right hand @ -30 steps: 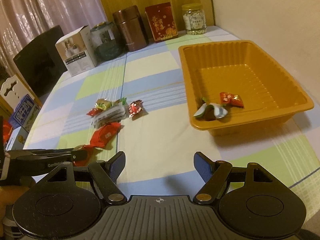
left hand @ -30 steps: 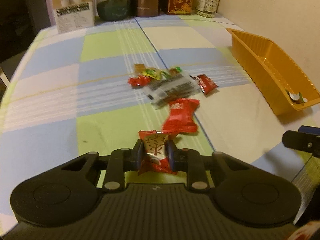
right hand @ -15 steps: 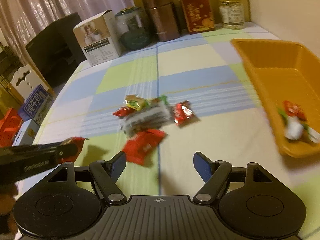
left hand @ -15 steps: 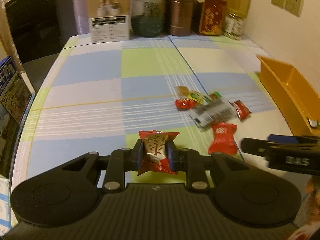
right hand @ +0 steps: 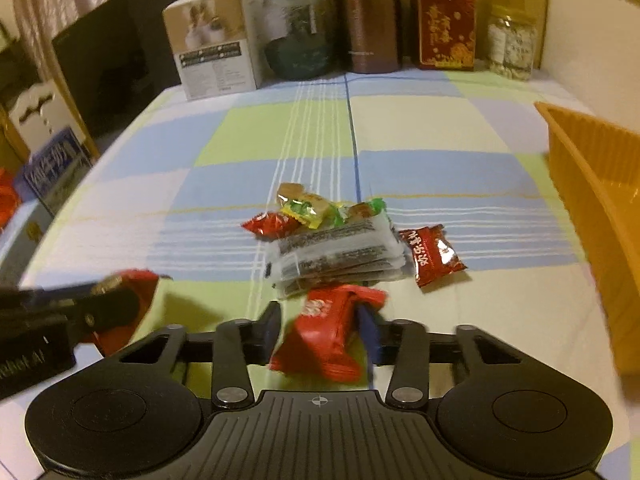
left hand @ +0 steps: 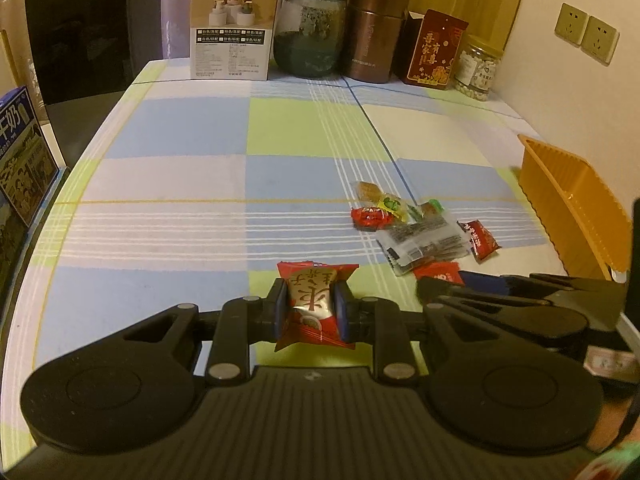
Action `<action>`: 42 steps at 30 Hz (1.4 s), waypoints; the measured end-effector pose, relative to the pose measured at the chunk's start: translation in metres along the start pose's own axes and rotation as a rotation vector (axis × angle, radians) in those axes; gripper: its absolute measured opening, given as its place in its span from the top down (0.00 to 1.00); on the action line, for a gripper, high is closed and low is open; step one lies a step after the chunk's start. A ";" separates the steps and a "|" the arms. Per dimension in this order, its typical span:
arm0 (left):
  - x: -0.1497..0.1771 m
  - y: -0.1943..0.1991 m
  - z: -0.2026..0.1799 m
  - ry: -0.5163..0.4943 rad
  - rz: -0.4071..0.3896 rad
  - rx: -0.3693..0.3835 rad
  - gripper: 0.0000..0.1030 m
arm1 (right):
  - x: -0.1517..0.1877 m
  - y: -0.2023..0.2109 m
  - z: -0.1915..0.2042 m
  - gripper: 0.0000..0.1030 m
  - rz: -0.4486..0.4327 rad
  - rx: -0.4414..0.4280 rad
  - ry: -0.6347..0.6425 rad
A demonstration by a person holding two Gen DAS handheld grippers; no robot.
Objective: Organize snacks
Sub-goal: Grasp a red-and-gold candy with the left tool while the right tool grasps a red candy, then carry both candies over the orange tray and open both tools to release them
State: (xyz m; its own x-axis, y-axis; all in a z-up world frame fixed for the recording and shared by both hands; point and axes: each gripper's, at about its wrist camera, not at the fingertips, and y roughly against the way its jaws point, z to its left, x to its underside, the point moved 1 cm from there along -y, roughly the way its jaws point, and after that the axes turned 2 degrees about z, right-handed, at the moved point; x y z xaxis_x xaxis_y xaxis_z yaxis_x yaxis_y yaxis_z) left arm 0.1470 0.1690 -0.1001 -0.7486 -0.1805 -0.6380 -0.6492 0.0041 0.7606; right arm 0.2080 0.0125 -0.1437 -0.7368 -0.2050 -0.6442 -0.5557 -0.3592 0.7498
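My left gripper (left hand: 311, 308) is shut on a red and gold snack packet (left hand: 314, 306) and holds it above the checked tablecloth. My right gripper (right hand: 320, 330) has its jaws close around a red wrapped candy (right hand: 330, 330) that lies at the near end of the snack pile. It also shows from the side in the left wrist view (left hand: 500, 300). The pile holds a clear packet of dark bars (right hand: 338, 258), a small red packet (right hand: 432, 256) and several small candies (right hand: 308, 208). The orange tray (right hand: 600, 184) stands to the right.
A white box (left hand: 232, 28), a glass jar (left hand: 310, 32), a brown canister (left hand: 376, 34), a red pack (left hand: 434, 54) and a nut jar (left hand: 478, 68) line the far table edge. A blue carton (left hand: 20, 160) stands off the left edge. The wall is on the right.
My right gripper has swung left from the tray to the pile and narrowed its jaws around the red candy. My left gripper has drawn back and left with its packet.
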 end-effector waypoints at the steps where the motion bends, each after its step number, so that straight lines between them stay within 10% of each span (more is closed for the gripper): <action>1: 0.001 0.000 0.000 0.000 0.001 0.002 0.79 | 0.002 0.002 -0.001 0.71 -0.003 0.000 0.011; 42: 0.005 0.079 -0.234 -0.186 -0.052 0.239 0.79 | 0.035 0.237 -0.199 0.74 -0.223 0.193 -0.289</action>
State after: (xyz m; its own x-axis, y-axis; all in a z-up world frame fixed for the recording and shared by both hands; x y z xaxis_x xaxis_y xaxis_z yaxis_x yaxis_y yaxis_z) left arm 0.1234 -0.0616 -0.0148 -0.7108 -0.0035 -0.7034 -0.6843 0.2350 0.6903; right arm 0.1268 -0.2608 -0.0183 -0.6525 0.1331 -0.7460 -0.7560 -0.1826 0.6286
